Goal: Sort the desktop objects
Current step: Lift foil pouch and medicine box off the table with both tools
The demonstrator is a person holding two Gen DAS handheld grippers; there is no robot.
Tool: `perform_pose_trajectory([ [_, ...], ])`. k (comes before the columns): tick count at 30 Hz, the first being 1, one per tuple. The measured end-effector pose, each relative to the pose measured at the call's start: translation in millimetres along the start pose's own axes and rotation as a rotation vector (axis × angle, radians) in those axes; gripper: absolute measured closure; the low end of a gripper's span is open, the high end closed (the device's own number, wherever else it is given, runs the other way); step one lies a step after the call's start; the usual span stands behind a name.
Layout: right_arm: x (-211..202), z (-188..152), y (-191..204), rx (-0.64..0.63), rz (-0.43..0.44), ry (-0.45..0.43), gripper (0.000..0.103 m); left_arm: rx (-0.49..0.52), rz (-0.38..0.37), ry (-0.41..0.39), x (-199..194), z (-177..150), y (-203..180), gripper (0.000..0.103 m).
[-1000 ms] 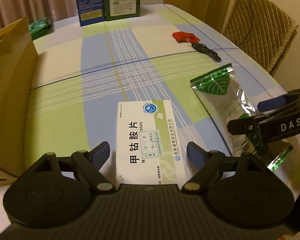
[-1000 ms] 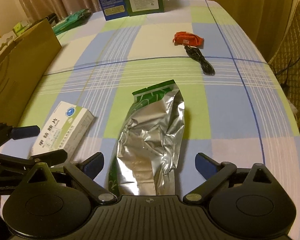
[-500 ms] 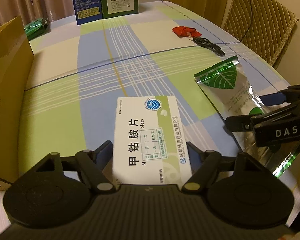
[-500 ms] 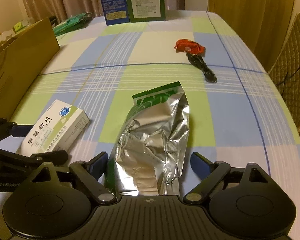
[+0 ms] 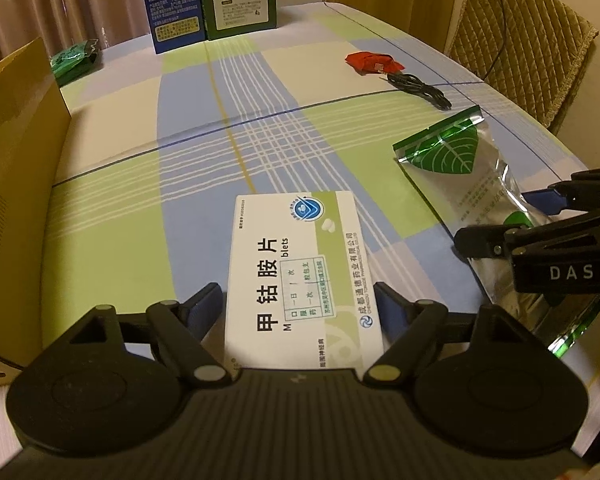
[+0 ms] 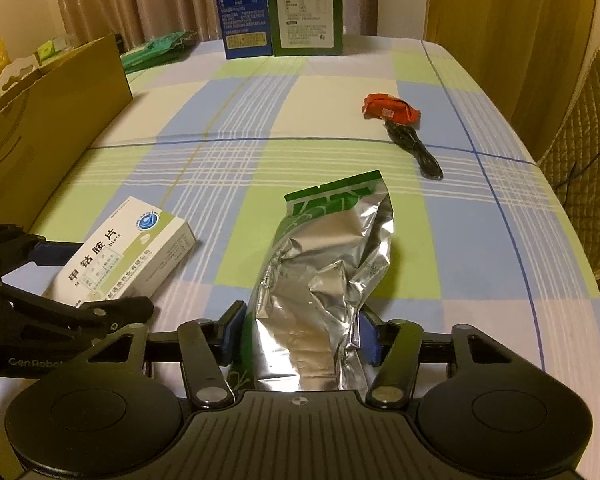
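The left gripper (image 5: 300, 310) pinches the near end of a white medicine box (image 5: 300, 268), its pads pressed to the box's long sides; the box's long axis runs straight away from the gripper over the checked table (image 5: 112, 216). The right gripper (image 6: 300, 334) is clamped on the near end of a crumpled silver foil pouch (image 6: 328, 256), whose green top edge points toward the far side. A cardboard box (image 5: 16, 184) stands at the left. A red wrapper (image 6: 390, 108) and black cable (image 6: 414, 148) lie farther off.

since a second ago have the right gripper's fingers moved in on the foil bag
Yes. The right gripper fingers closed inward onto the foil bag, which lies unmoved on the tablecloth.
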State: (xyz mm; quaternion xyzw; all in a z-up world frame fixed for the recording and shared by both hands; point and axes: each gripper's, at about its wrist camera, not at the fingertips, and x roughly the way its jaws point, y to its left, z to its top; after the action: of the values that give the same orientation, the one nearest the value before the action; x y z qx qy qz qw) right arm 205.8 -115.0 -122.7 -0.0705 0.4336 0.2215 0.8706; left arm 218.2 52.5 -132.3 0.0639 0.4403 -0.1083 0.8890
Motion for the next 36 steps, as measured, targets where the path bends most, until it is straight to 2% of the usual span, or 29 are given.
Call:
perform_pose_trajectory([
  [5,1,-1,0,0.005,-0.002,0.003,0.047,0.013,-0.018,0.005,-1,2,-1,0.034],
  [8,2,-2,1,-0.004,-0.013,0.009,0.039,0.018,-0.010,0.007,-2,3,-3,0.035],
  [11,1,-5,1,-0.015,-0.017,0.002,0.039,0.014,0.003,0.008,-4,2,-4,0.036],
  [13,1,-6,1,-0.015,-0.016,-0.001,0.040,0.009,0.010,0.007,-5,1,-5,0.036],
  [15,-1,-6,2,-0.017,-0.009,-0.004,0.050,-0.002,0.009,0.007,-8,0,-4,0.036],
  [18,-7,-7,3,-0.018,-0.021,-0.017,0.054,-0.015,0.009,-0.001,-15,-1,-5,0.036],
  [27,-40,-10,1,0.019,-0.028,-0.042,0.055,-0.039,-0.001,-0.025,-43,-1,-10,0.036],
  [36,-89,-3,13,0.046,-0.009,-0.107,0.055,-0.076,0.004,-0.076,-91,1,-13,0.036],
])
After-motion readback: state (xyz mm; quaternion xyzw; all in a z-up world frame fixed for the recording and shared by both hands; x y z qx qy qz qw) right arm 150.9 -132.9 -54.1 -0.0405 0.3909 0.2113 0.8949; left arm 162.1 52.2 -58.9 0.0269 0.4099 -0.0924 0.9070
